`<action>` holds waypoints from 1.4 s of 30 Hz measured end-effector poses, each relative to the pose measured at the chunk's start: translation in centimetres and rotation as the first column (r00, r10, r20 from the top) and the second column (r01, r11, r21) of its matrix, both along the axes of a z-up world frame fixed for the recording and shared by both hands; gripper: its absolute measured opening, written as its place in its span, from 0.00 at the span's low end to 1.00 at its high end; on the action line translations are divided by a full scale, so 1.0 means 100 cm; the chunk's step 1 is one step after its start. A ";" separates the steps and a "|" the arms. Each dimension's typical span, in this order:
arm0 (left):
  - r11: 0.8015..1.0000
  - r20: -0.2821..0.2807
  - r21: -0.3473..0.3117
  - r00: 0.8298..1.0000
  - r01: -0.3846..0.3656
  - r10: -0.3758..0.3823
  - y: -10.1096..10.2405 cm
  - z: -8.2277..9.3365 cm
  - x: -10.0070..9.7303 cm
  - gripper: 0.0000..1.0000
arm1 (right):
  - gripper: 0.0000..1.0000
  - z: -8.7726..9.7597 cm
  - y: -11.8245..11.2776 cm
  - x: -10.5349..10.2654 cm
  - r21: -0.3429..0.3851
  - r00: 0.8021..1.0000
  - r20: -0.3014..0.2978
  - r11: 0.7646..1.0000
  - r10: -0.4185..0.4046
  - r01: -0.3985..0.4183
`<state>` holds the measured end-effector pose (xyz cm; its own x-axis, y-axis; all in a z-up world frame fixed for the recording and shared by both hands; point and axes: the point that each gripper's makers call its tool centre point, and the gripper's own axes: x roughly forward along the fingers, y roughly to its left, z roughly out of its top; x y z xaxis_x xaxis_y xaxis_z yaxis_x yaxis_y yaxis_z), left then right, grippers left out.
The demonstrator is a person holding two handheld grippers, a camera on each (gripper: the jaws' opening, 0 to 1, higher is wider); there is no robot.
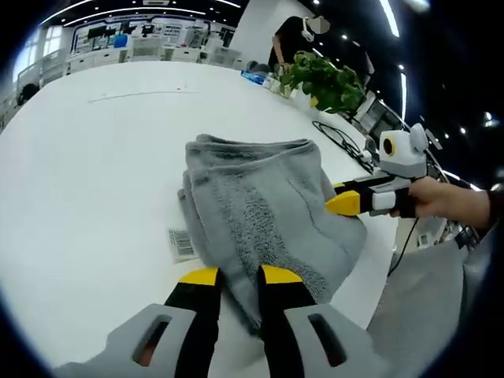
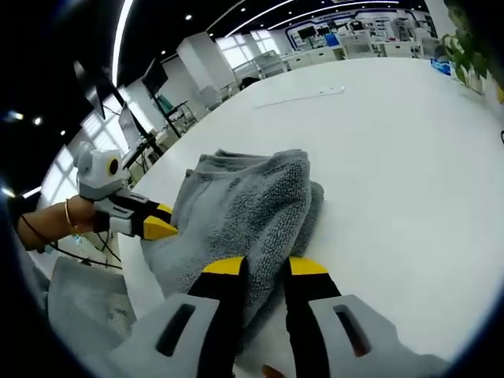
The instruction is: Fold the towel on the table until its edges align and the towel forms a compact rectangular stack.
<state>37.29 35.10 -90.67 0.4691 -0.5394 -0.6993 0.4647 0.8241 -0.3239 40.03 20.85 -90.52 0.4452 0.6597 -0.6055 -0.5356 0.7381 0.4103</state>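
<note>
A grey towel lies folded in a thick bundle on the white table, a white barcode label sticking out at its left side. My left gripper is shut on the towel's near edge, with cloth filling the gap between the yellow tips. From the right, the right gripper meets the towel's right edge. In the right gripper view the towel runs down between my right gripper, which is shut on it. The left gripper, held by a hand, touches the towel's left side.
A potted plant and black cables sit along the table's right edge, with a person standing beyond. The table edge runs close to the towel's right side. Wide white tabletop stretches beyond the towel.
</note>
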 end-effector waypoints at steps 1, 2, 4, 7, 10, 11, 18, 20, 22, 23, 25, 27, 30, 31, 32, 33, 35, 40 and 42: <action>1.000 -0.002 0.001 1.000 -0.006 0.006 0.000 0.000 0.005 0.18 | 0.17 0.000 0.000 0.006 -0.001 1.000 0.004 1.000 -0.005 0.005; 1.000 -0.002 0.004 1.000 -0.008 0.008 0.000 0.000 0.008 0.18 | 0.17 0.000 0.001 0.010 -0.003 1.000 0.007 1.000 -0.009 0.009; 1.000 0.006 0.022 1.000 -0.009 0.009 0.001 0.000 0.018 0.18 | 0.17 0.000 0.002 0.020 -0.008 1.000 0.012 1.000 -0.016 0.016; 0.999 0.003 0.039 1.000 0.000 0.000 0.002 0.000 0.034 0.18 | 0.17 0.000 0.002 0.030 0.015 0.997 -0.030 0.998 -0.064 0.065; 0.998 0.012 0.063 0.999 0.031 -0.032 0.002 0.001 0.051 0.17 | 0.17 0.001 0.003 0.045 0.011 0.998 -0.016 0.998 -0.057 0.058; 0.997 0.014 0.067 0.999 0.034 -0.035 0.002 0.001 0.054 0.17 | 0.17 0.001 0.003 0.049 0.008 0.998 -0.012 0.998 -0.058 0.058; 0.998 0.023 0.057 0.999 0.025 -0.026 0.006 0.001 0.083 0.17 | 0.17 0.001 0.004 0.081 0.033 0.994 -0.022 0.994 -0.104 0.104; 0.998 0.026 0.056 0.999 0.024 -0.026 0.006 0.001 0.088 0.17 | 0.17 0.002 0.005 0.085 0.030 0.995 -0.018 0.995 -0.100 0.100; 0.998 0.031 0.057 0.999 0.024 -0.026 0.007 0.001 0.093 0.17 | 0.17 0.001 0.006 0.090 0.028 0.995 -0.015 0.995 -0.100 0.100; 0.998 0.032 0.056 0.999 0.023 -0.025 0.007 0.001 0.095 0.17 | 0.17 0.001 0.006 0.093 0.029 0.995 -0.012 0.995 -0.100 0.101; 0.998 0.036 0.053 0.999 0.018 -0.020 0.007 0.001 0.098 0.17 | 0.17 0.001 0.005 0.097 0.032 0.994 -0.010 0.994 -0.106 0.107; 0.999 0.044 0.050 0.999 0.016 -0.018 0.008 0.001 0.099 0.17 | 0.17 0.001 0.005 0.098 0.038 0.993 -0.013 0.993 -0.113 0.114; 0.999 0.052 0.047 0.999 0.014 -0.016 0.007 0.001 0.098 0.17 | 0.17 0.000 0.005 0.097 0.041 0.994 -0.007 0.993 -0.112 0.113; 0.999 0.056 0.046 0.998 0.012 -0.015 0.007 0.001 0.098 0.17 | 0.18 0.001 0.005 0.096 0.042 0.994 -0.001 0.993 -0.112 0.112; 0.999 0.057 0.045 0.998 0.009 -0.012 0.007 0.001 0.098 0.17 | 0.18 0.001 0.005 0.096 0.042 0.994 0.001 0.993 -0.114 0.113; 0.999 0.036 0.040 0.999 -0.016 0.015 0.007 0.001 0.098 0.16 | 0.18 0.001 0.005 0.096 0.043 0.993 0.001 0.992 -0.117 0.117; 0.998 0.040 0.069 0.999 -0.005 0.002 0.006 0.002 0.099 0.16 | 0.18 0.004 0.005 0.097 0.047 0.992 -0.008 0.991 -0.123 0.123; 0.997 0.071 0.076 0.997 -0.033 0.027 0.009 0.014 0.099 0.19 | 0.22 0.016 0.002 0.098 0.053 0.991 0.026 0.990 -0.131 0.129; 0.998 0.093 0.052 0.995 -0.047 0.042 0.011 0.022 0.098 0.21 | 0.25 0.023 0.003 0.096 0.054 0.991 0.052 0.992 -0.121 0.118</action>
<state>47.07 36.25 -88.47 0.5552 -0.4789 -0.6800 0.4527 0.8599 -0.2359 49.67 21.15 -88.23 0.5543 0.6292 -0.5448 -0.4681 0.7769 0.4210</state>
